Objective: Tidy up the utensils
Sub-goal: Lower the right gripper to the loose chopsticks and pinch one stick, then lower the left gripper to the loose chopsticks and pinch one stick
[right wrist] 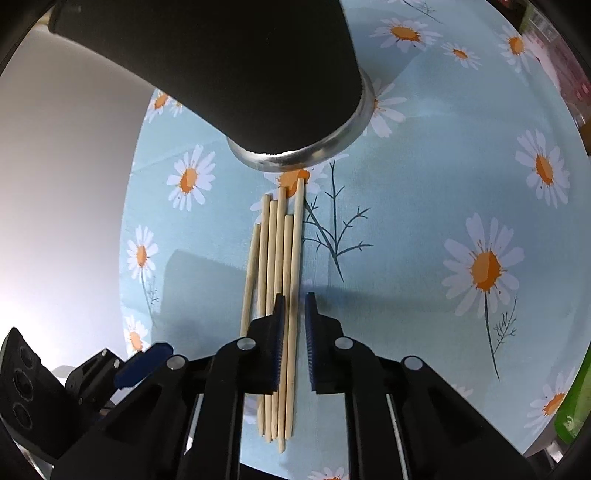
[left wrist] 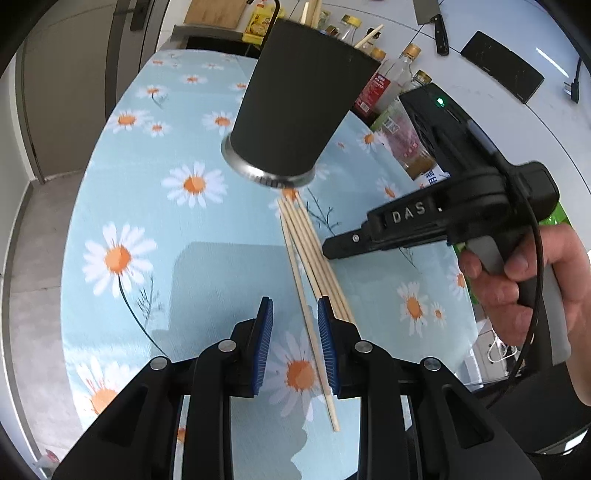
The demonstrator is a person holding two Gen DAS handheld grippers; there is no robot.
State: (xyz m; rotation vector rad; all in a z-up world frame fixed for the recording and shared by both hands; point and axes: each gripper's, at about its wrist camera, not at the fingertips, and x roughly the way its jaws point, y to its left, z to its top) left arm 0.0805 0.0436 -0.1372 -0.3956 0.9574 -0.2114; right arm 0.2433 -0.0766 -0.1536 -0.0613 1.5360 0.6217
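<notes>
Several wooden chopsticks (left wrist: 312,254) lie side by side on the daisy-print tablecloth, in front of a tall black utensil holder (left wrist: 295,107) with a metal base. My left gripper (left wrist: 295,314) is open; one stray chopstick (left wrist: 314,332) lies on the cloth between its blue pads. My right gripper (right wrist: 294,299) is open, lowered over the bundle (right wrist: 279,266), with the rightmost chopsticks between its pads. The right gripper (left wrist: 332,247) also shows in the left wrist view, reaching in from the right. The holder (right wrist: 229,66) looms just beyond the bundle.
Sauce and oil bottles (left wrist: 391,85) stand behind and right of the holder. A cleaver (left wrist: 432,18) and a black slab (left wrist: 502,66) lie on the white counter beyond. The round table's edge (right wrist: 127,221) drops off at the left. The left gripper's tip (right wrist: 144,363) sits close at lower left.
</notes>
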